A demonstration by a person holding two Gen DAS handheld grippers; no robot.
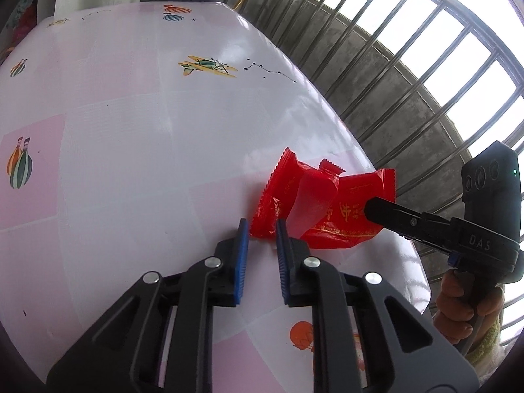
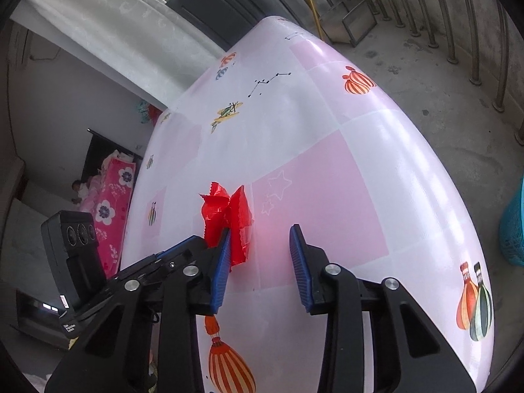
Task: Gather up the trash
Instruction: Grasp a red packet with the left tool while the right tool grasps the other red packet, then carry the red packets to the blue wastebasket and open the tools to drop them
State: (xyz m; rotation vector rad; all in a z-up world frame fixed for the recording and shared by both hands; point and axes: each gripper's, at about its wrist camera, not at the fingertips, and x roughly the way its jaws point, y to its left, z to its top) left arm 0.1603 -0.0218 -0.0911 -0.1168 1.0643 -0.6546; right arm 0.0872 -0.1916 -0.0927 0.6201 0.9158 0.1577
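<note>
On the pink-and-white surface (image 1: 131, 131), near its edge: two red wrappers (image 1: 294, 196), overlapping. Left gripper (image 1: 261, 226) jaws narrow, at one wrapper's corner, grip unclear. Right gripper (image 2: 260, 234) jaws part-spread, one pad touching a wrapper.

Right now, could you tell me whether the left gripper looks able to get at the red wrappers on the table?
Probably yes: the left gripper sits at the near corner of the red wrappers, jaws narrowly apart, nothing between. The right gripper crowds their far side.
</note>
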